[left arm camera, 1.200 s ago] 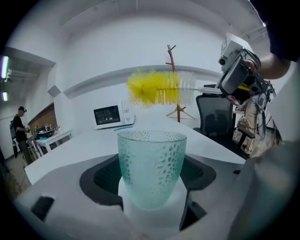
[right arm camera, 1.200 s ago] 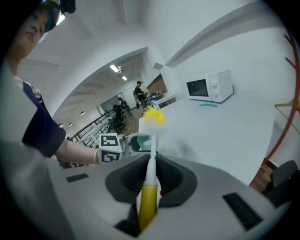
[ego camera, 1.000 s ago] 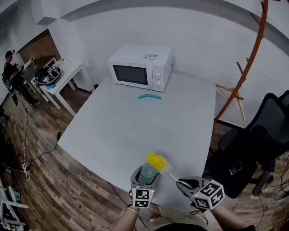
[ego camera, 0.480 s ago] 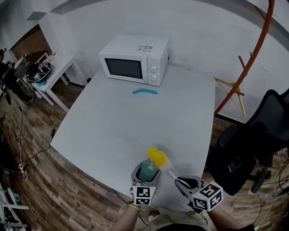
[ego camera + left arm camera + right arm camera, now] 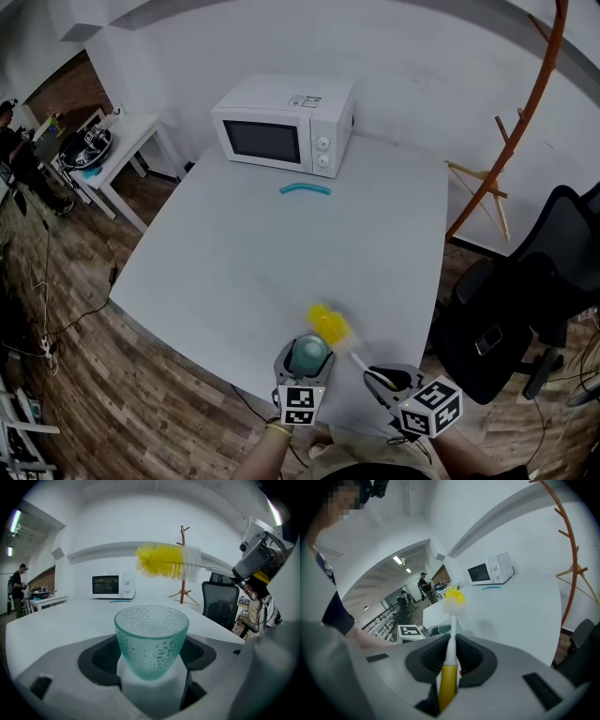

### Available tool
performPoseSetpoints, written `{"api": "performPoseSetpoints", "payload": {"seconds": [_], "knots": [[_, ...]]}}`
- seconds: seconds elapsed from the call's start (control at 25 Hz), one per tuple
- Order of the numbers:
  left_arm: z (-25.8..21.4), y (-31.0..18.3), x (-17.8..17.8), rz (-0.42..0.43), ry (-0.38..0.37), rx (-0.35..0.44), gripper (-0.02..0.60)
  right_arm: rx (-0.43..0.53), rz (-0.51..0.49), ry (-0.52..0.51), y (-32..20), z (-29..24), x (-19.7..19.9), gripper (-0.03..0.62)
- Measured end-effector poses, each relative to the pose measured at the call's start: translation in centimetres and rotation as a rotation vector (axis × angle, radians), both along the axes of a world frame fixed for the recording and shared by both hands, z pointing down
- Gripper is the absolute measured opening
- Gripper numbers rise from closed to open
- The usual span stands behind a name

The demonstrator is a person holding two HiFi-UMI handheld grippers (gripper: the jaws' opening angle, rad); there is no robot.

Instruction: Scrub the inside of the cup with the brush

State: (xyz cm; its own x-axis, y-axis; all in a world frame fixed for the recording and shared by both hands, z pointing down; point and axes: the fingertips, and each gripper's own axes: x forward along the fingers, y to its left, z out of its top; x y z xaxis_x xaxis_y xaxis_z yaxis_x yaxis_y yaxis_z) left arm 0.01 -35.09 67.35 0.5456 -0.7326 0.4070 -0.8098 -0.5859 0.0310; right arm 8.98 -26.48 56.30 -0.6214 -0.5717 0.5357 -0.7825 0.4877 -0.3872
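A green dimpled glass cup (image 5: 151, 637) stands upright between the jaws of my left gripper (image 5: 307, 363), which is shut on it; in the head view the cup (image 5: 308, 353) is over the table's near edge. My right gripper (image 5: 390, 381) is shut on the yellow-and-white handle of a bottle brush (image 5: 449, 667). The brush's yellow bristle head (image 5: 328, 325) hangs above and just beyond the cup's rim, outside the cup. From the left gripper view the bristle head (image 5: 161, 561) lies level above the cup's mouth, apart from it.
A white microwave (image 5: 284, 125) stands at the far end of the white table (image 5: 281, 253), with a small teal strip (image 5: 305, 189) lying before it. A black office chair (image 5: 530, 309) and an orange coat stand (image 5: 511, 131) are to the right. A person (image 5: 14, 141) stands at a side table far left.
The brush head has stayed just above and beyond the cup's rim. The head view shifted slightly; both grippers hold nearly the same places.
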Motion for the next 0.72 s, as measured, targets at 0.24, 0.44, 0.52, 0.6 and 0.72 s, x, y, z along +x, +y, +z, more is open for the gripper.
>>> {"api": "performPoseSetpoints", "payload": {"seconds": [0.24,0.44,0.52,0.6,0.72], "knots": [[-1.2,0.5,0.2,0.003,0.029,-0.020,0.426,0.019,0.005,0.000,1.5,-0.9,0.0,0.052],[-3.1,2.1,-0.3,0.005,0.012,0.017,0.426,0.034,0.015,-0.004,3.0,-1.8,-0.2,0.052],[-3.9,3.1,-0.5,0.013,0.006,0.033,0.426,0.046,0.020,-0.007,3.7,-2.2,-0.4,0.052],[-4.6,4.2,-0.6,0.021,0.001,0.043,0.426,0.058,0.025,-0.010,4.5,-2.5,-0.6,0.052],[-5.2,6.4,-0.7,0.039,-0.007,0.030,0.425,0.079,0.029,-0.002,5.8,-2.7,-0.9,0.052]]}}
